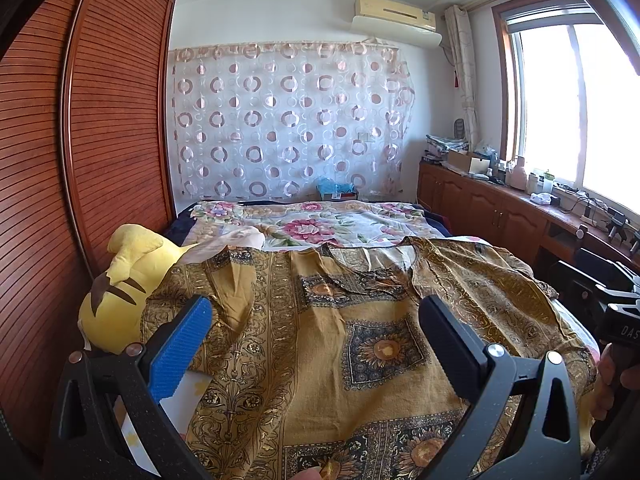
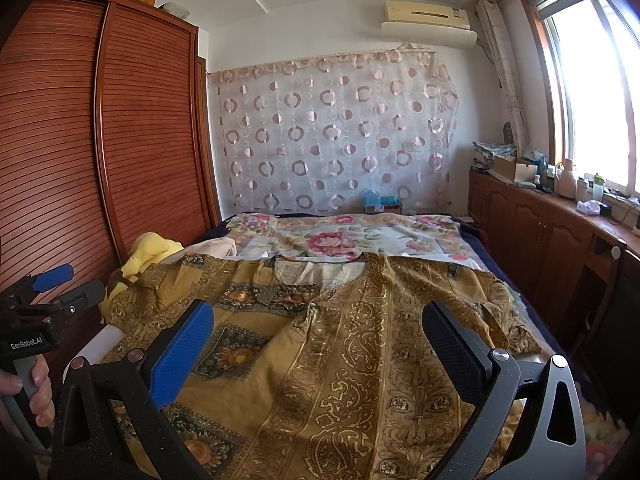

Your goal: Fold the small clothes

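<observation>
A mustard shirt (image 2: pixel 340 344) is spread across mid-frame on the bed (image 2: pixel 492 276); a yellow plush (image 1: pixel 120 288) is seen at left. The left gripper (image 1: pixel 316 332) and right gripper (image 2: pixel 318 340) are both held agape above it; nothing is gripped.

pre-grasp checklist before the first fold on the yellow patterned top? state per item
1. Left gripper open, empty: ok.
2. Right gripper open, empty: ok.
3. Yellow patterned top spread flat on the bed, neckline far side: ok.
4. Right sleeve smooth: not ok, wrinkled.
5. Left sleeve clear: not ok, yellow plush toy right beside it.
6. Near hem: cannot tell, out of view.
</observation>
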